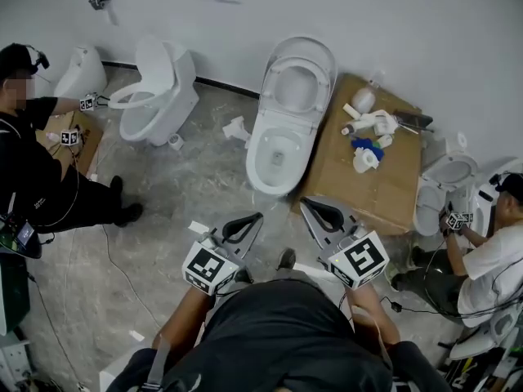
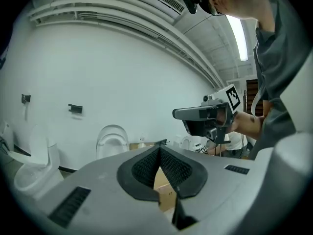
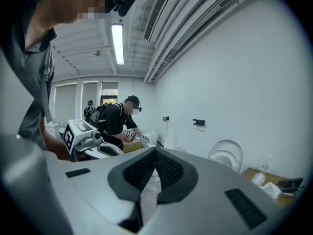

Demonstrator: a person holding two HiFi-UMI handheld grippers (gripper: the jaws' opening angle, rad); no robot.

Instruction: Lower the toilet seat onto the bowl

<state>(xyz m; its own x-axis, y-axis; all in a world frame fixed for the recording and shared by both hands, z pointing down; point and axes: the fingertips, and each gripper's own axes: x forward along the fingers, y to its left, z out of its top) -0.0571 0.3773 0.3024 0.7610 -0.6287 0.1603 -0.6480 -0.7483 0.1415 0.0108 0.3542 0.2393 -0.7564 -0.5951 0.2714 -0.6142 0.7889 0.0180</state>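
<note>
A white toilet [image 1: 276, 163] stands against the far wall, in the middle of the head view. Its seat [image 1: 299, 73] and lid are raised, leaning back towards the wall, and the bowl is uncovered. The raised seat [image 2: 111, 142] shows small and far off in the left gripper view, and the same seat [image 3: 228, 156] at the right of the right gripper view. My left gripper [image 1: 257, 216] and right gripper [image 1: 305, 202] are held close to my body, well short of the bowl. Both are shut with nothing between the pads: left gripper [image 2: 159, 149], right gripper [image 3: 155, 151].
A cardboard sheet [image 1: 384, 190] right of the toilet carries bottles and cleaning items [image 1: 368, 129]. A second toilet [image 1: 157, 96] stands at the left, where a person [image 1: 37, 166] crouches with grippers. Another person [image 1: 490, 260] works at a small toilet [image 1: 443, 182] on the right. A cable [image 1: 122, 272] runs across the floor.
</note>
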